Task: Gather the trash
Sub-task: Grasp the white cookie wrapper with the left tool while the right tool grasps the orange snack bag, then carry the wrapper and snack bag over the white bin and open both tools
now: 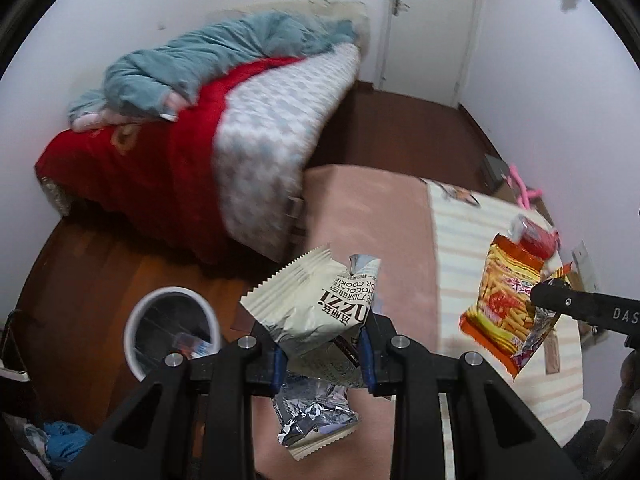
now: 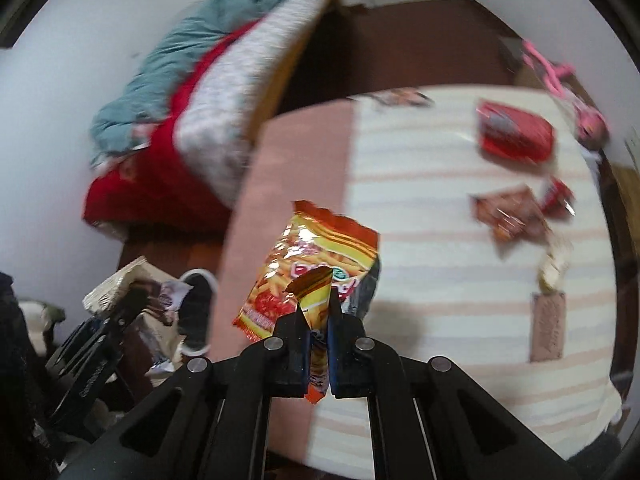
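**Both grippers hold wrappers near the bin**

The left gripper (image 1: 323, 354) clamps a crinkled cream cookie wrapper (image 1: 310, 308) above the bed edge, beside the round white bin (image 1: 134, 322) on the wooden floor. The right gripper (image 2: 319, 334) pinches a glossy orange snack bag (image 2: 310, 260) over the striped blanket (image 2: 440, 280). Farther along, 3 red wrappers (image 2: 516, 136) lie near its far right edge.

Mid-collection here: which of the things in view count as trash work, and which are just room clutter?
Part of the job:
- cream cookie wrapper in the left gripper
- orange snack bag in the right gripper
- white bin on the floor
- red wrappers on the striped sheet

Just lying about:
- teal blanket
- red cover
- pink object
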`<state>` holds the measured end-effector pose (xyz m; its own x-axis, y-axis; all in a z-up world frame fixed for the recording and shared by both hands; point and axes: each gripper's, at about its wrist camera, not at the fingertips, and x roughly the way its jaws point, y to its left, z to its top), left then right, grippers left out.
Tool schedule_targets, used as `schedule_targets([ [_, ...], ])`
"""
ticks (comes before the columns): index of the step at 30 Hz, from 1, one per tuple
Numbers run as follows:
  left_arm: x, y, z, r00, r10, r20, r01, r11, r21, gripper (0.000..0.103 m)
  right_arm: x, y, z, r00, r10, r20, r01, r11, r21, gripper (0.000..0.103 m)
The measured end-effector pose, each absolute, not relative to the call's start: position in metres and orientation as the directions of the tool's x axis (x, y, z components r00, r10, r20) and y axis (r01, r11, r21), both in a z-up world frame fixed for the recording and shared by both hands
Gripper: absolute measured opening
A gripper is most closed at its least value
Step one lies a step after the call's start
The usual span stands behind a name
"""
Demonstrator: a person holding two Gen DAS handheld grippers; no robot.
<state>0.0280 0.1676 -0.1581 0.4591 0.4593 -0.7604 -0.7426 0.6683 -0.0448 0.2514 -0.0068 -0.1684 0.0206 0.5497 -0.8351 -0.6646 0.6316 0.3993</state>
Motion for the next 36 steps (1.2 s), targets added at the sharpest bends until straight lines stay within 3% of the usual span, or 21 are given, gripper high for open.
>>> schedule_targets([
  [6,-0.036,0.222,-0.147,0.393,0.534,-0.749,-0.817,0.576,-0.018,0.025,0.195,0.069,-0.133,-0.045,0.589,-0.807,-0.771,0.493,0.403,0.006],
  [11,-0.078,0.269,-0.163,0.338,0.541,-0.77,-0.864,0.503,-0.026,0.025,0.142,0.142,-0.138,-0.122,0.575,-0.809,-0.823,0.397,0.407,0.006],
  [21,-0.163,0.39,-0.279,0.327,0.266,-0.907,-0.911,0.343,-0.228,0.026,0.042,0.282,-0.24,-0.246,0.403,-0.882,-0.874,0.302,0.381,0.006],
  [25,-0.176,0.43,-0.32,0.31,0.188,-0.932,-0.924,0.291,-0.249,0.031,0.019,0.32,-0.292,-0.284,0.32,-0.904,-0.874,0.302,0.381,0.006],
  [27,-0.18,0.444,-0.335,0.301,0.16,-0.94,-0.93,0.267,-0.252,0.044,0.008,0.338,-0.319,-0.296,0.277,-0.914,-0.876,0.304,0.375,0.006],
  [29,-0.186,0.453,-0.347,0.284,0.149,-0.947,-0.94,0.24,-0.244,0.071,0.001,0.355,-0.342,-0.308,0.237,-0.921,-0.878,0.302,0.371,0.006],
  [30,-0.19,0.458,-0.354,0.281,0.142,-0.949,-0.943,0.224,-0.246,0.077,-0.003,0.364,-0.352,-0.315,0.222,-0.923,-0.878,0.301,0.372,0.006],
  [32,-0.198,0.462,-0.361,0.261,0.138,-0.955,-0.953,0.197,-0.232,0.1,-0.009,0.38,-0.372,-0.33,0.189,-0.925,-0.877,0.301,0.374,0.007],
  [34,-0.206,0.462,-0.368,0.25,0.139,-0.958,-0.96,0.167,-0.226,0.101,-0.011,0.39,-0.388,-0.343,0.149,-0.927,-0.884,0.283,0.372,0.01],
  [35,-0.207,0.462,-0.371,0.241,0.144,-0.96,-0.963,0.159,-0.218,0.101,-0.014,0.396,-0.398,-0.338,0.121,-0.933,-0.892,0.275,0.358,0.02],
  [36,-0.21,0.459,-0.372,0.237,0.147,-0.96,-0.965,0.154,-0.214,0.101,-0.016,0.397,-0.401,-0.335,0.11,-0.936,-0.896,0.27,0.353,0.046],
])
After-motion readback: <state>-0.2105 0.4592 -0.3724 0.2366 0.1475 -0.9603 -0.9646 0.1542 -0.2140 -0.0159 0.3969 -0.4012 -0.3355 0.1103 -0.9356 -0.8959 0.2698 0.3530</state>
